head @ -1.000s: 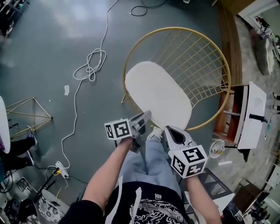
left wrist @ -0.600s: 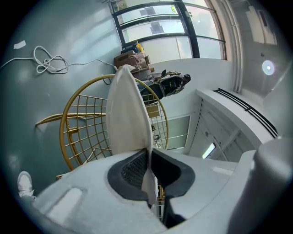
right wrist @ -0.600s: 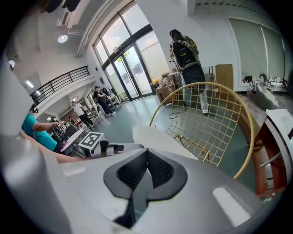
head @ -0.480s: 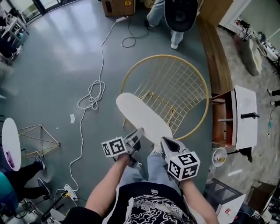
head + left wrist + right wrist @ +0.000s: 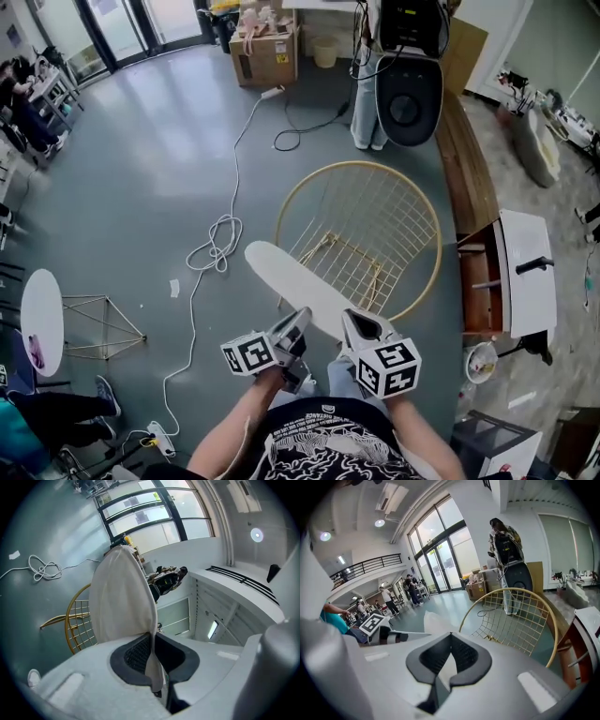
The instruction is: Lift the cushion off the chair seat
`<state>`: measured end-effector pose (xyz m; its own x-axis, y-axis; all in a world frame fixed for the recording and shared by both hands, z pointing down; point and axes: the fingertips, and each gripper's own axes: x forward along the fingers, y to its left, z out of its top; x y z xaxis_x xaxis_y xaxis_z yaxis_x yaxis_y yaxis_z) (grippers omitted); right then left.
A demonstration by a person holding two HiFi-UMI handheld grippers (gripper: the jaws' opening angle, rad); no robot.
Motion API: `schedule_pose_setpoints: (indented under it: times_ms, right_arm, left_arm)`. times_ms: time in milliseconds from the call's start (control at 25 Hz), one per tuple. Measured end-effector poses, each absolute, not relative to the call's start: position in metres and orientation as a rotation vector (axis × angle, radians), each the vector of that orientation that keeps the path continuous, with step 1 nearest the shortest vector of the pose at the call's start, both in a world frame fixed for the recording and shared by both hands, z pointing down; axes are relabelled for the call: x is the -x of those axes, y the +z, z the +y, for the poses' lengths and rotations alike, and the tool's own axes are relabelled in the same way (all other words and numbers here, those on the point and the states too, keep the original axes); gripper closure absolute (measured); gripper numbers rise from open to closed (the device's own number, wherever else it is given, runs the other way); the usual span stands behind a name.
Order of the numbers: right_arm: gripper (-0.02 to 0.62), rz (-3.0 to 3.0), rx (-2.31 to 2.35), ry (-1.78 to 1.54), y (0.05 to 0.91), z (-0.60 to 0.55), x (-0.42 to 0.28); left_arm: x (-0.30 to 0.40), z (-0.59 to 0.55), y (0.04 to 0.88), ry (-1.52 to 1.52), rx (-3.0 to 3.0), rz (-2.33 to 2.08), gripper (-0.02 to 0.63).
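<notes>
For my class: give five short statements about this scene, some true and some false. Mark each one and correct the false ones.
1. The left gripper and the right gripper are both shut on the near edge of the cushion. True.
2. The cushion lies flat over the whole seat of the chair. False: most of the wire seat is bare, and the cushion is held up at its front left.
3. A white cable lies looped on the floor to the left of the chair. True.
4. The chair is solid dark wood. False: it is gold wire mesh inside a round rim.
5. A cardboard box stands on the floor beyond the chair. True.
</notes>
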<state>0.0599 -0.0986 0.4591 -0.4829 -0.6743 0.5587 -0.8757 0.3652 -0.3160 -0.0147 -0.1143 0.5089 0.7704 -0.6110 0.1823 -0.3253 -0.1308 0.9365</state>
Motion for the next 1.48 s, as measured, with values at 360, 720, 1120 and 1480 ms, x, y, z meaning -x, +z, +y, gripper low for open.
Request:
schedule_pose_setpoints:
  times_ms: [360, 720, 1120, 1480]
  right_arm:
    - [0.600, -2.393, -1.412, 0.736, 0.423, -0.084, -0.032]
    - [0.600, -2.410, -1.459, 0.636, 0.407, -0.072, -0.023]
    - [0.600, -2.400, -1.462, 0.628, 0.407, -0.064, -0.023]
    - [0.600, -2.385, -1.481, 0.631, 0.404, -0.063, -0.028]
  left_arm:
    - [0.033, -0.098, 0.438, -0.333, -1.880, -0.775, 0.578]
    - [0.042, -0.085, 0.414, -0.344, -1.951, -0.813, 0.578]
    - [0.040, -0.083, 0.418, -0.329, -1.954, -0.812, 0.577]
    - [0.033, -0.084, 0.418, -0.312, -1.957, -0.784, 0.578]
